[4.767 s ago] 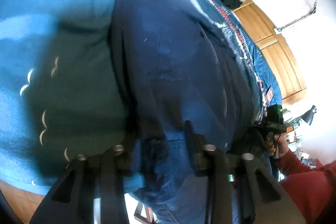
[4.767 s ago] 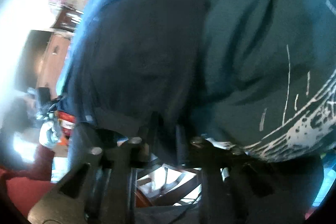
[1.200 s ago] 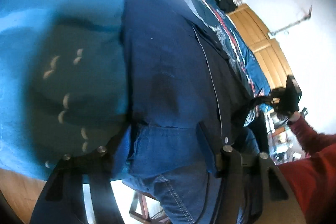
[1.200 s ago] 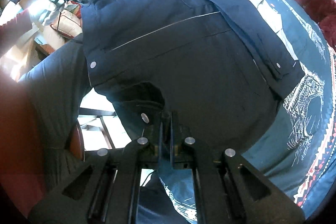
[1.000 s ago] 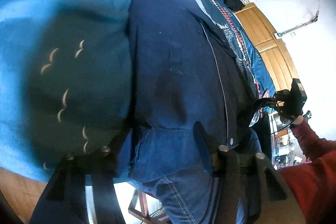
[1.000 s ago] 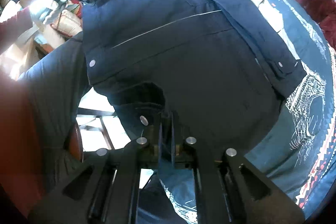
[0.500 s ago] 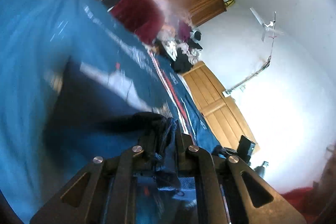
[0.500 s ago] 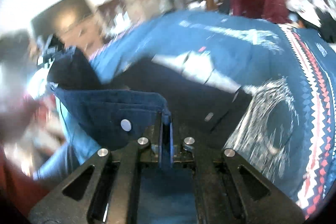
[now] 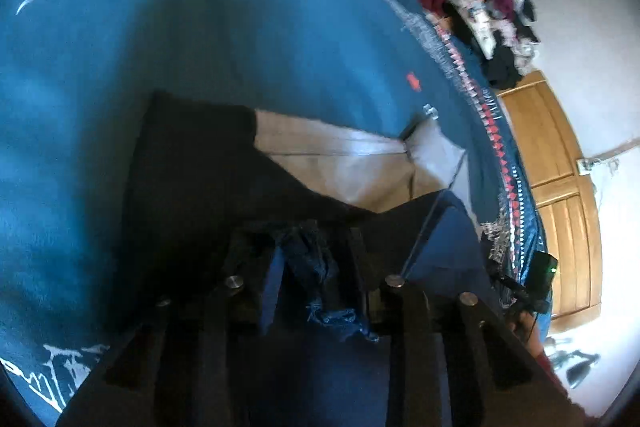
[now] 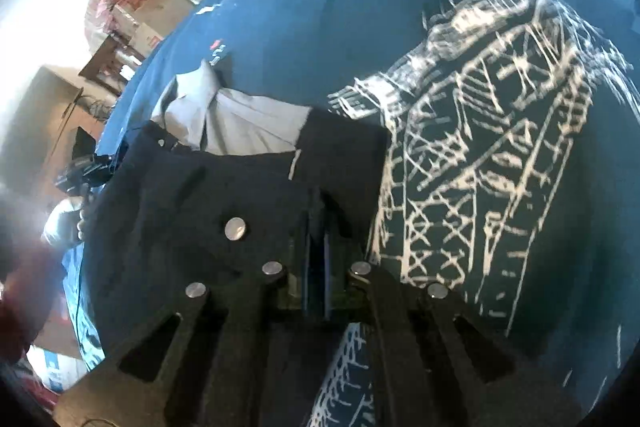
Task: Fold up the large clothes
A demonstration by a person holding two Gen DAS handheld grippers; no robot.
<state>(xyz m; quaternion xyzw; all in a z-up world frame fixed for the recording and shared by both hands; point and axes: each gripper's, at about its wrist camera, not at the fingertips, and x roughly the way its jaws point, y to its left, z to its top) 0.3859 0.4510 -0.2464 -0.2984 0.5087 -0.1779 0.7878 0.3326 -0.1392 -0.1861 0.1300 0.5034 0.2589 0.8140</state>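
Evidently a first fold is being made: the jacket (image 9: 188,187) is being doubled over on the bed cover (image 9: 200,27), its hem being carried by both grippers toward the collar end, so that only a band of pale lining (image 9: 340,163) is being left uncovered at 12 o'clock of the dark cloth. The left gripper (image 9: 308,259) is being kept pinched on a frayed denim edge, the jaws being pressed onto the bunched cloth between them. The right gripper (image 10: 318,227) is likewise being held pressed together on a thin blue edge of the jacket (image 10: 192,195), just at 3 o'clock of a metal snap (image 10: 236,229). Judging from this, roughly the first half of the job is being finished; the hem is not yet being let go, and the sleeves and a further fold into a compact bundle are probably being left for later. The jacket is being shown as heavy dark-blue denim, lying nearly flat near the cover's tower print (image 10: 480,155), with the folded layer being slightly skewed. At 3 o'clock in the left view, a clothes pile (image 9: 492,19) is being seen well apart.
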